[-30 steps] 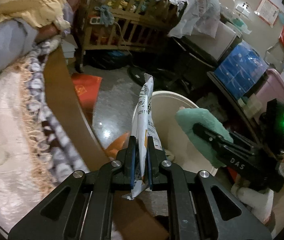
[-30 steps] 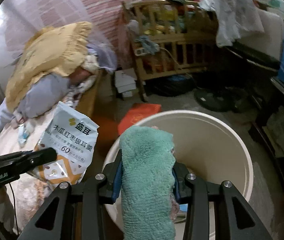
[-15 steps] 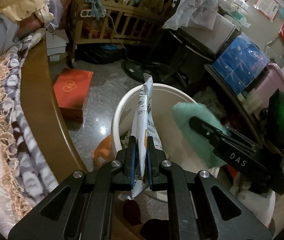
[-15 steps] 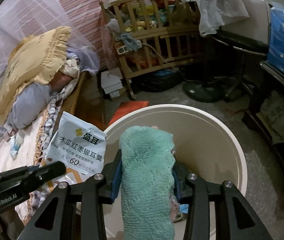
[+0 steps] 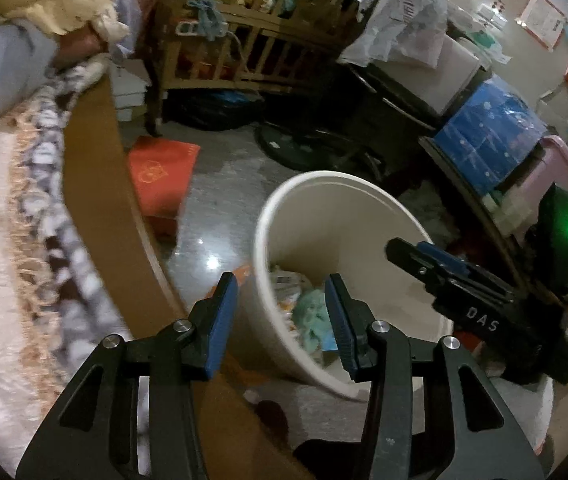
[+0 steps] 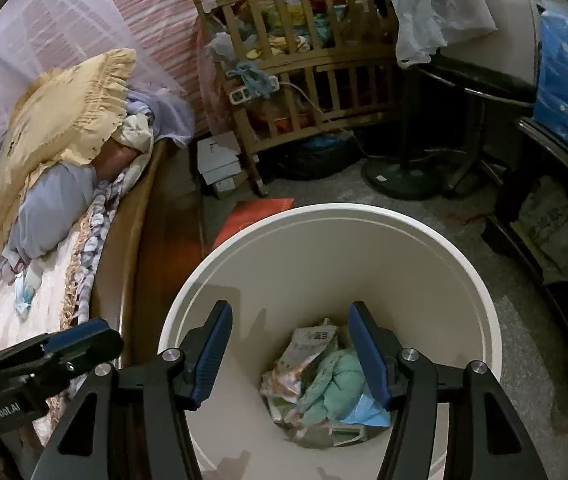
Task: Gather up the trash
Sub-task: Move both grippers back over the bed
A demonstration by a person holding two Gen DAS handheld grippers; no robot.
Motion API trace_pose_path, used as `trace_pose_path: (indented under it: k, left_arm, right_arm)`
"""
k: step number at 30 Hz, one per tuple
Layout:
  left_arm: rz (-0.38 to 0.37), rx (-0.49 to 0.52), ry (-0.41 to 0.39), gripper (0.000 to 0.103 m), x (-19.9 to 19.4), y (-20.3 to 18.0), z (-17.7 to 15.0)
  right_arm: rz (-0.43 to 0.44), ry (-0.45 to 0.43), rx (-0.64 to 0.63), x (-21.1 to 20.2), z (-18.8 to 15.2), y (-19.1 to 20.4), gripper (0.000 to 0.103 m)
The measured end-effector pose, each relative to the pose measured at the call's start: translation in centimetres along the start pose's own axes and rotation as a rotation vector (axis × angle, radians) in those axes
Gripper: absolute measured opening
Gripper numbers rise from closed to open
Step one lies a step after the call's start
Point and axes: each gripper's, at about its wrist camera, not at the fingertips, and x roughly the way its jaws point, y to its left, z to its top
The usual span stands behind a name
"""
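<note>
left tongs [image 5: 279, 296]: jaws spread wide, nothing between them; parked over the near rim of the bin, slightly off to the bed side.
right tongs [image 6: 288, 340]: jaws apart too, empty, centred above the bin mouth, looking straight down.
bin [image 6: 480, 292]: white, round, open top, directly below and ahead of both tongs, standing on the floor.
trash: snack bag [image 6: 308, 348] and green cloth [image 6: 340, 376] lie at the bottom of the bin, touching, cloth to the right of the bag, among other scraps.
step: drop looks done for both; lift clear straight up, keep the jaws off the rim.
next targets: my guess is the bed [image 6: 43, 308] left of the tongs; red box [image 5: 161, 176] on the floor beyond the left tongs may be worth checking.
risk: clipping the rim could tip the bin.
</note>
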Motion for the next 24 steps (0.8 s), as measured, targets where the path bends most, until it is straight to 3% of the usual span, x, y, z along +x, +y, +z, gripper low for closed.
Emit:
trace_pose_path:
  k: [15,24]
  left_arm:
    - [0.229,-0.05,-0.067,0.044,-5.6,7.0,-1.8]
    - [0.347,-0.134,-0.094,0.044,-10.3,14.3,-3.6]
  right_arm:
    - [0.068,0.003,-0.153,-0.1,-1.0,6.4,0.063]
    - [0.188,0.019,-0.265,0.1,-1.7,14.6,0.068]
